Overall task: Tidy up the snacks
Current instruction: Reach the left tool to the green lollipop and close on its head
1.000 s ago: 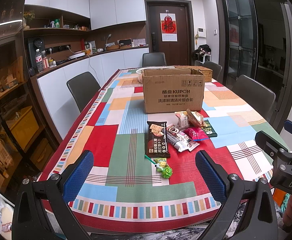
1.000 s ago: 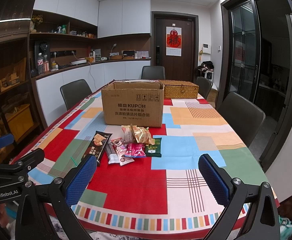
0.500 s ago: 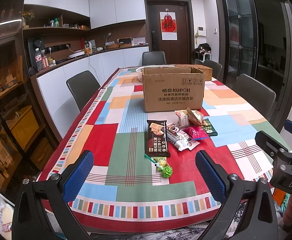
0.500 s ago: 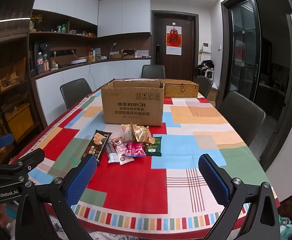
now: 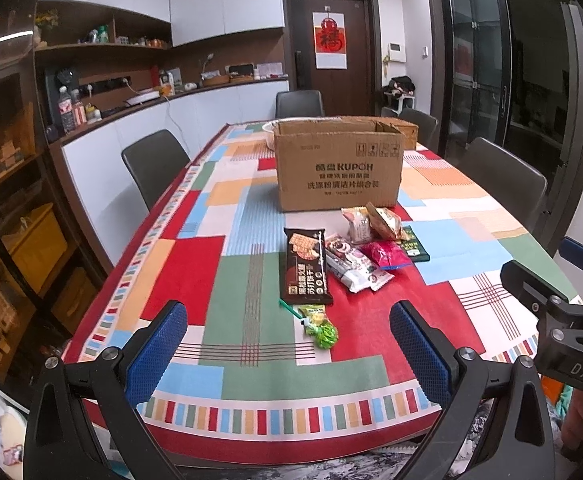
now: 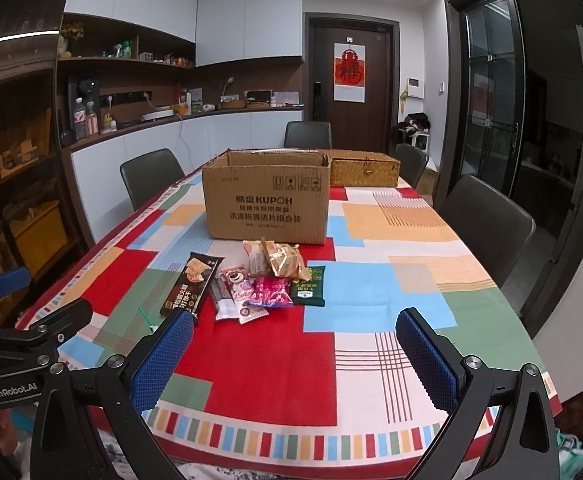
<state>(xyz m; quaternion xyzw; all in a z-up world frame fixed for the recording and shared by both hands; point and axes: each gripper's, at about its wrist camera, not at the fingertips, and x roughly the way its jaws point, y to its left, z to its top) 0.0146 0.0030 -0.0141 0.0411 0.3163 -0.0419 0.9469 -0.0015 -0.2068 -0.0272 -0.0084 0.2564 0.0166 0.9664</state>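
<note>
Several snack packets lie in a loose pile on the patchwork tablecloth in front of an open cardboard box (image 5: 337,168) (image 6: 265,204). A long black biscuit pack (image 5: 305,266) (image 6: 191,288) lies at the pile's left. A pink packet (image 5: 385,254) (image 6: 271,292), a dark green packet (image 5: 415,244) (image 6: 309,286) and a golden bag (image 5: 383,222) (image 6: 281,260) lie to its right. A small green candy (image 5: 319,326) lies nearest me. My left gripper (image 5: 287,354) and right gripper (image 6: 293,360) are both open and empty, held above the table's near edge.
A woven basket (image 6: 365,168) stands behind the box. Dark chairs (image 5: 155,164) (image 6: 487,220) line both sides of the table (image 5: 251,412). A counter with bottles and shelves runs along the left wall. A glass door is at the right.
</note>
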